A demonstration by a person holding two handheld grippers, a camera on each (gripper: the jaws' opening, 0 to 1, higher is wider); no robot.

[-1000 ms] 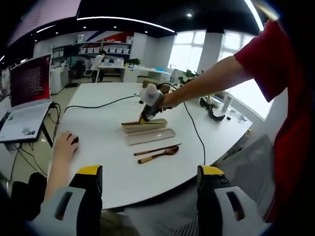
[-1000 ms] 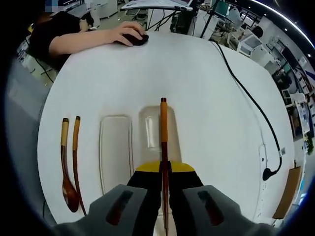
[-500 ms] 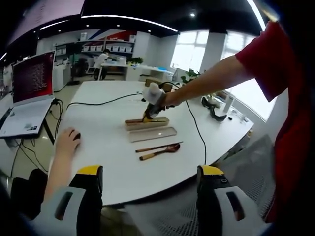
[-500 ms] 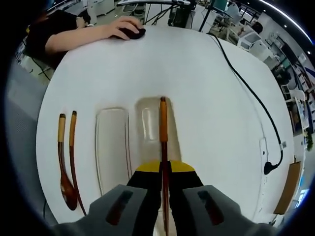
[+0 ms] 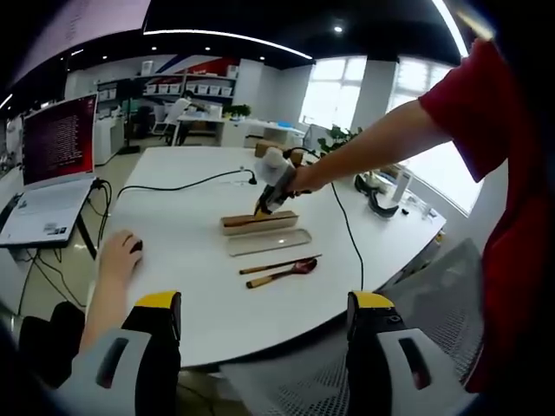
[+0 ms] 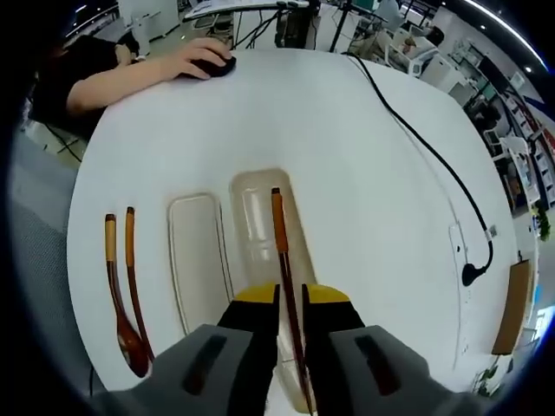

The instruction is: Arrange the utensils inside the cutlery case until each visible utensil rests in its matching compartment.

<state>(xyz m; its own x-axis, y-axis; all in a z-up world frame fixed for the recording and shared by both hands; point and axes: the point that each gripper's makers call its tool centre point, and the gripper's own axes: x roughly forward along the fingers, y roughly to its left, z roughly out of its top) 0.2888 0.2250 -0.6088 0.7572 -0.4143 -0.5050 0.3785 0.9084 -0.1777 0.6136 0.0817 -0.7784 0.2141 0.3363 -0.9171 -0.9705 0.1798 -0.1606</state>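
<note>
The case [image 5: 258,222] lies on the white table [image 5: 191,260] in the left gripper view, its lid [image 5: 270,242] beside it, then a spoon [image 5: 282,274] and a chopstick [image 5: 279,263]; the left gripper [image 5: 264,325] hangs open short of the table, holding nothing. In the right gripper view the right gripper [image 6: 290,299] has its jaws slightly parted, a second chopstick [image 6: 283,260] lying between them over the case [image 6: 260,221].

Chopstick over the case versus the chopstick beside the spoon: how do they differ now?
The chopstick over the case lies between the right gripper's parted jaws, above the case. The other chopstick rests on the table beside the spoon, outside the case. Both are dark wood with lighter tops.
</note>
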